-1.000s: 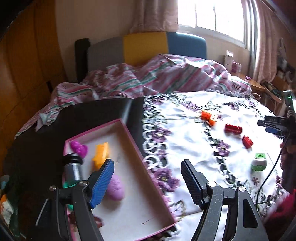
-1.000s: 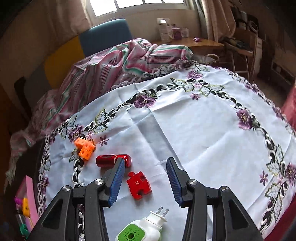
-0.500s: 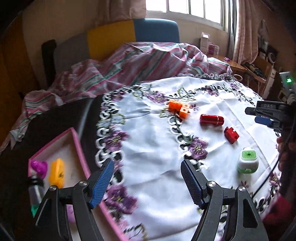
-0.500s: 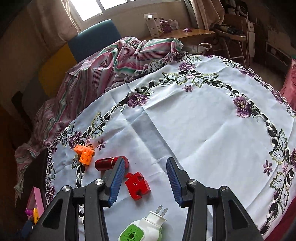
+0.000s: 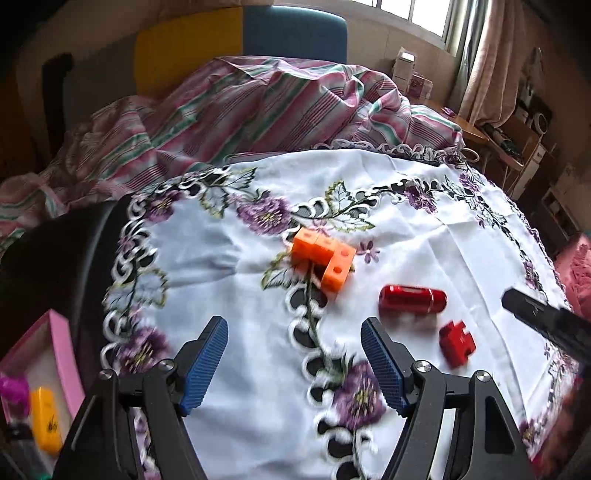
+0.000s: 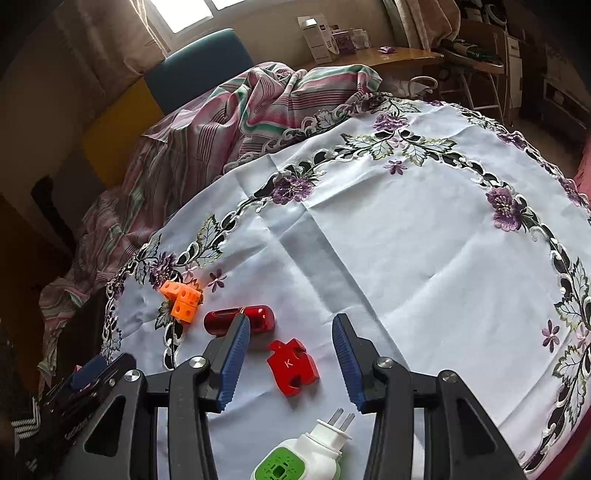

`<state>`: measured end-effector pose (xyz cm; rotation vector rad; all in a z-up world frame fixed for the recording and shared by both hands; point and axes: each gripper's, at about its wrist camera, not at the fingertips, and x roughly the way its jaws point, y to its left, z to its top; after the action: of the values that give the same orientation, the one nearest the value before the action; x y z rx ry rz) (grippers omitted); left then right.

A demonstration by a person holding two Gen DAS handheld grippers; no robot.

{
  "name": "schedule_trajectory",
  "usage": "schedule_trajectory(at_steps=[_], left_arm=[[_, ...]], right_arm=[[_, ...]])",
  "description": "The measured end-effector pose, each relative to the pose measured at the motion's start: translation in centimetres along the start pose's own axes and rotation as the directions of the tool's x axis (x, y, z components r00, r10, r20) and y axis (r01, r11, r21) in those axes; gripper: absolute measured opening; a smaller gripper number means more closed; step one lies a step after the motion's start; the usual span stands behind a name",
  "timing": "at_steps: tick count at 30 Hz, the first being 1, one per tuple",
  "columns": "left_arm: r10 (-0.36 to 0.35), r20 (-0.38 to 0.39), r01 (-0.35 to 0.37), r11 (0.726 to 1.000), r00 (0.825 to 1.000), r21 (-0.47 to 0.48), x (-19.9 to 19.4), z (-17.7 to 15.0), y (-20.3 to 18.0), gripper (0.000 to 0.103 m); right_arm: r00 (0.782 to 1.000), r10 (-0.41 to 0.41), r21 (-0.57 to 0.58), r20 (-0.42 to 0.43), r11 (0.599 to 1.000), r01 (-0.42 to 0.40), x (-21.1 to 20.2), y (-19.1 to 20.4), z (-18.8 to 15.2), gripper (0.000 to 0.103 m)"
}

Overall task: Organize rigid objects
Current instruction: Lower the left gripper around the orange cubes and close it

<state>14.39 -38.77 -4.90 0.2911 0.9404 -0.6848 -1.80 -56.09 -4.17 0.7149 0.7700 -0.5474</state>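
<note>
Blocks [image 5: 322,261] lay far of my left gripper [image 5: 293,360], wide and empty; my right gripper [image 6: 290,356], narrower, empty, hovered over the puzzle piece [image 6: 293,366]. Smooth capsule [image 5: 412,299] nearby could roll if bumped.

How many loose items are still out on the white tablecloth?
4: the orange cubes at far left, the red capsule beside them, the red puzzle piece nearer the camera, and the green-and-white plug-in nearest. Others may lie out of view.

Place: a lived-in home room.
Evidence: embroidered tablecloth [image 6: 388,240] on the table; behind it rumpled striped bedding [image 5: 258,107], curtained window [image 6: 184,11], cluttered wooden desk [image 6: 388,57].
</note>
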Motion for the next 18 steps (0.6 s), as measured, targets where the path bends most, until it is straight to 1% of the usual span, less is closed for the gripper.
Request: schedule_trajectory(at_steps=[3, 7, 9, 12, 13, 14, 15, 16, 18], left_arm=[[0.003, -0.014, -0.003, 1.000, 1.000, 0.025, 2.3, 1.5, -0.9, 0.071], [0.003, -0.038, -0.001, 0.999, 0.999, 0.035, 5.0, 2.6, -1.5, 0.060], [-0.010, -0.043, 0.012, 0.999, 0.999, 0.036, 6.0, 3.0, -1.9, 0.060], [-0.001, -0.036, 0.003, 0.999, 0.999, 0.048, 7.3, 3.7, -2.3, 0.058], [-0.002, -0.042, 0.004, 0.999, 0.999, 0.052, 7.9, 3.8, -2.4, 0.053], [-0.011, -0.053, 0.014, 0.999, 0.999, 0.051, 8.5, 3.9, -2.5, 0.036], [-0.024, -0.069, 0.027, 0.998, 0.997, 0.049, 9.0, 3.9, -2.6, 0.025], [-0.031, -0.085, 0.035, 0.998, 0.996, 0.047, 9.5, 3.9, -2.6, 0.024], [-0.042, -0.066, 0.046, 0.998, 0.997, 0.047, 9.1, 3.6, -2.6, 0.024]], right_arm=[[1.000, 0.018, 0.005, -0.005, 1.000, -0.018, 0.0, 0.1, 0.0, 0.047], [0.999, 0.036, 0.011, -0.003, 0.999, -0.036, -0.2, 0.1, 0.1, 0.047], [0.999, 0.044, 0.016, -0.004, 0.999, -0.044, -0.2, 0.1, 0.1, 0.047], [0.999, 0.052, 0.023, -0.006, 0.998, -0.052, -0.2, 0.1, 0.1, 0.047], [0.999, 0.053, 0.025, -0.006, 0.998, -0.053, -0.2, 0.1, 0.1, 0.047], [0.999, 0.051, 0.023, -0.005, 0.998, -0.051, -0.2, 0.1, 0.1, 0.047], [0.999, 0.048, 0.020, -0.002, 0.999, -0.048, -0.2, 0.1, 0.1, 0.047], [0.999, 0.042, 0.017, 0.004, 0.999, -0.042, -0.2, 0.1, 0.1, 0.047], [0.999, 0.032, 0.021, 0.017, 0.999, -0.032, -0.4, -0.1, 0.2, 0.047]])
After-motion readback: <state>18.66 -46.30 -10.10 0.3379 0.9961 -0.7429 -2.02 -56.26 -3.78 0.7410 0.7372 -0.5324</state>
